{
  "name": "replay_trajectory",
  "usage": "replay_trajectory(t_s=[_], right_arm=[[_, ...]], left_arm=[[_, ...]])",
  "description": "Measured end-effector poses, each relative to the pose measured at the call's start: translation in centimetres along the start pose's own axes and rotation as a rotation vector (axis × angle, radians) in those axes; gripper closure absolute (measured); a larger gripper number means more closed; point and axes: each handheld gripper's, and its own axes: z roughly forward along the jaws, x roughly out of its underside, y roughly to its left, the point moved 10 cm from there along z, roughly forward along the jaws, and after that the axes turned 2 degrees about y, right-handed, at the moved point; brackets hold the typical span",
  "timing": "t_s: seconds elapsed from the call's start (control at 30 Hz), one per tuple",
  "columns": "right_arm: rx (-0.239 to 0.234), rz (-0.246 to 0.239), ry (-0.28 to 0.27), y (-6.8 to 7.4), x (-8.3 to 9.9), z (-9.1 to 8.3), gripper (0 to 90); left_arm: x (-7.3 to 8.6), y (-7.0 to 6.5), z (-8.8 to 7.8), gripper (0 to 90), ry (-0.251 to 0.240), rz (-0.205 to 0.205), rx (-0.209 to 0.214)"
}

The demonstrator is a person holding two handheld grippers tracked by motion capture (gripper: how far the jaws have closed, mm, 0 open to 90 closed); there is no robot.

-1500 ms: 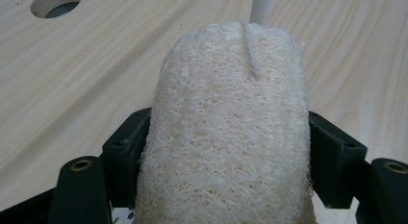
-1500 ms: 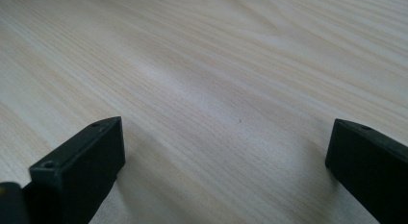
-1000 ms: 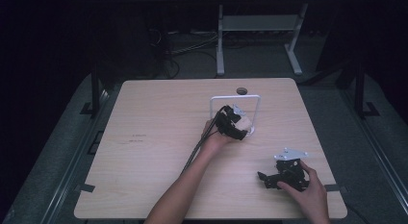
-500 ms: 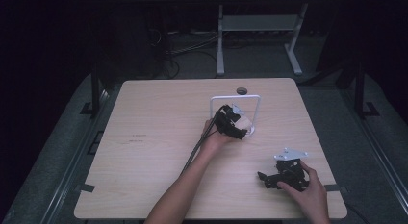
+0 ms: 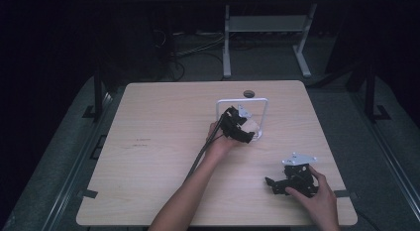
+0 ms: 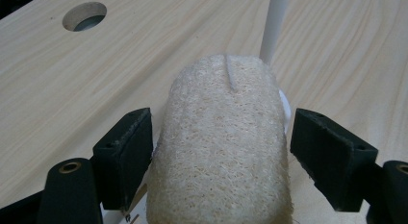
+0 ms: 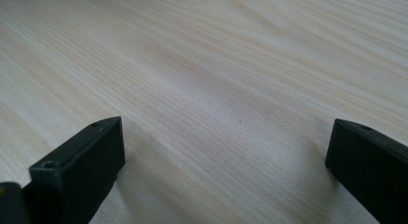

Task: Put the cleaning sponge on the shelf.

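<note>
Across the middle of the high view, your pale wooden table (image 5: 163,156) is taking up most of the lit area, with dark floor around it and a white frame leg standing behind its far edge. Near that far edge a round hole (image 5: 248,93) is showing in the tabletop. Just this side of the hole, a white wire stand (image 5: 242,100) is rising from the wood in an arch.

Your left forearm is reaching up from the bottom edge toward that stand, and your left gripper (image 5: 241,126) is sitting at its foot. Along its own view, your left gripper (image 6: 221,147) is keeping its jaws spread, one on each side of a tan loofah sponge (image 6: 221,147); small gaps are showing between the pads and the sponge, so the claw is released, not clenched. The sponge is lying beside a white post of the stand (image 6: 273,27).

Near the table's right front corner, your right hand (image 5: 317,201) is holding your right gripper (image 5: 277,184) low over the wood, well apart from the stand. Its jaws are standing wide apart over bare tabletop (image 7: 216,89), so it is released too.
</note>
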Motion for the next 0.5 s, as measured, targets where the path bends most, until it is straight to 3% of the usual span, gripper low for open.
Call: replay_trajectory(t_s=[0.5], right_arm=[[-0.001, -0.001, -0.001, 0.0, 0.0, 0.0, 0.0]], left_arm=[[0.0, 0.2, -2.0, 25.4, -0.045, 0.004, -0.029]])
